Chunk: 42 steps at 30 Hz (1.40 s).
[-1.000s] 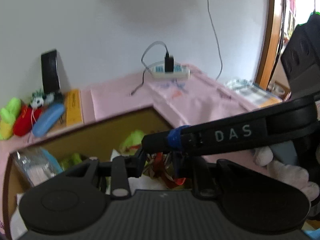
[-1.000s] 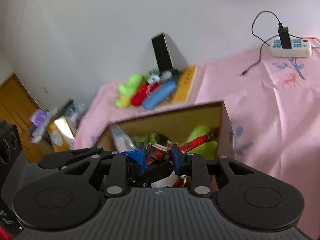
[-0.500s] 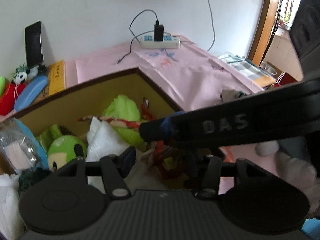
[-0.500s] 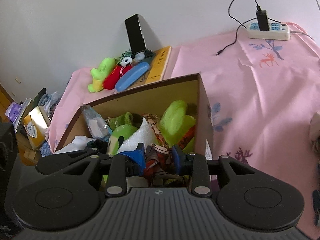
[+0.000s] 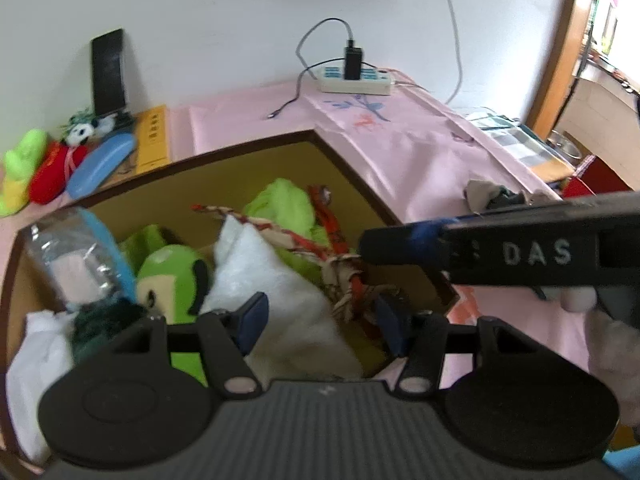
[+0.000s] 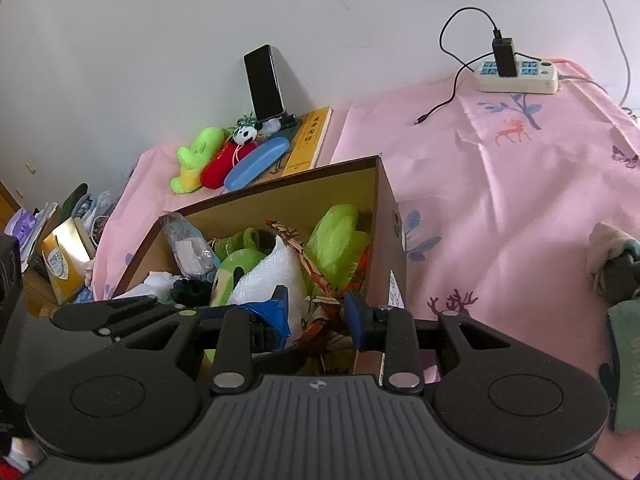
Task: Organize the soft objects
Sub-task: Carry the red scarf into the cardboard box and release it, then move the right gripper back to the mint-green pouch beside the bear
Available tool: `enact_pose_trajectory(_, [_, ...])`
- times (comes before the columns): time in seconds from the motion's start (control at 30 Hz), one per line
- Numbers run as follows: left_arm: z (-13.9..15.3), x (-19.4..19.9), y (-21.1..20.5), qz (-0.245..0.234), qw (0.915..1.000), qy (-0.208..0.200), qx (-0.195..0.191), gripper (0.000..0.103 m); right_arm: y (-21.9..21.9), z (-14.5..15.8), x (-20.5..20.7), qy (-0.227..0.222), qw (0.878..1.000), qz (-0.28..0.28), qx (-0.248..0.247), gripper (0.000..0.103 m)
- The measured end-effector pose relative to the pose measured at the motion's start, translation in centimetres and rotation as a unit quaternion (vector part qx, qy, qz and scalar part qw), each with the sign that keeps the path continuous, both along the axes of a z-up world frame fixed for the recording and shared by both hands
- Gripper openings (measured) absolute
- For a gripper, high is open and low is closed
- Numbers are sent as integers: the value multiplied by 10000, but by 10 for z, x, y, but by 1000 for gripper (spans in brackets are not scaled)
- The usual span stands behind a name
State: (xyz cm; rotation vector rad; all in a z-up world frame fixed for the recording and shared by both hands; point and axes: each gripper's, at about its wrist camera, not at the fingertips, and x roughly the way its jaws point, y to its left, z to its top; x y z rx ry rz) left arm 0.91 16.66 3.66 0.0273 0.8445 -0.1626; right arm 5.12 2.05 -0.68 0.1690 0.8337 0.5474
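Observation:
A brown cardboard box (image 5: 352,168) (image 6: 384,216) on the pink cloth holds soft things: a white towel (image 5: 276,280) (image 6: 268,276), a green plush (image 5: 168,268) (image 6: 236,264), a lime cloth (image 5: 280,204) (image 6: 340,240) and a patterned red-and-cream cloth (image 5: 348,276) (image 6: 320,312). My left gripper (image 5: 320,320) is open above the box, over the towel. My right gripper (image 6: 318,314) is open above the box's near right corner, with the patterned cloth lying loose between its fingers. The right gripper's finger (image 5: 400,240) crosses the left wrist view.
Plush toys (image 6: 200,156), a blue case (image 6: 256,164), a yellow book (image 6: 308,140) and a phone (image 6: 264,80) stand by the wall. A power strip (image 6: 516,76) lies at the back right. A grey cloth (image 5: 488,192) (image 6: 612,248) lies right of the box.
Both grippers have dropped and tilted down over the box. The right gripper has opened and let go of the patterned cloth, which now lies in the box. The left gripper has opened wider.

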Motion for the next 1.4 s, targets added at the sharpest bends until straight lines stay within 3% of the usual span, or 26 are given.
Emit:
enact_pose_trajectory(0.27, [9,-8,1,497,9984,98,268,58,5,6,-19,-310,9987,-45,-393,14])
enact_pose_trajectory(0.53, [15,-23,-9,677,9957,107,617,58,-3,7,-34,-287,9985,-136,-450,14])
enact_pose_trajectory(1.0, [25,-39,-33,839,9926,21,873,58,-17,15,-54,-445,9979,-84,-460,14])
enact_pose_trajectory(1.4, [26,-37,-74,747,9927,66,944,58,-55,13,-51,-280,9989,-142,-350,14])
